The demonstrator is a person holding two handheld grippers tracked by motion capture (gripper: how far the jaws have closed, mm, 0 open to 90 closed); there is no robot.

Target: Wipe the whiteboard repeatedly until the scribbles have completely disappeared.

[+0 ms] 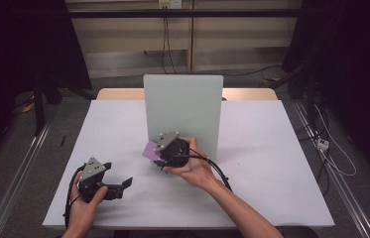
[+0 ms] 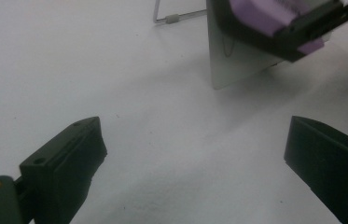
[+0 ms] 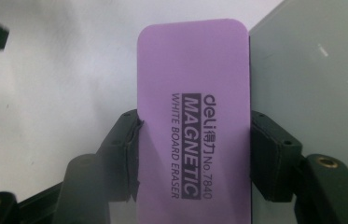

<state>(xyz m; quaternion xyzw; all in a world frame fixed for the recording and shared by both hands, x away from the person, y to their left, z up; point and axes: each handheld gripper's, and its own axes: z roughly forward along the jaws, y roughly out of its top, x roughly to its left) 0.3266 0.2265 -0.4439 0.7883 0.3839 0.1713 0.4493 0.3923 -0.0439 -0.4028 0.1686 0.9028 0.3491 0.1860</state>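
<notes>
The right tongs [image 3: 195, 154] clamp a purple eraser [image 3: 192, 93] beside the upright board [image 1: 182, 106]; the left tongs [image 2: 195, 158] gape wide over the desk [image 1: 272, 163]

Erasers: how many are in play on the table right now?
1. The purple eraser is clamped between the jaws of the right gripper, at the lower left edge of the upright board. Another could be hidden behind the board.

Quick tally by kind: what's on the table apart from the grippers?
Purple rectangular magnetic whiteboard eraser: 1, clamped in the right gripper
Pale grey-green upright whiteboard panel on a wire stand: 1
Total: 2
</notes>
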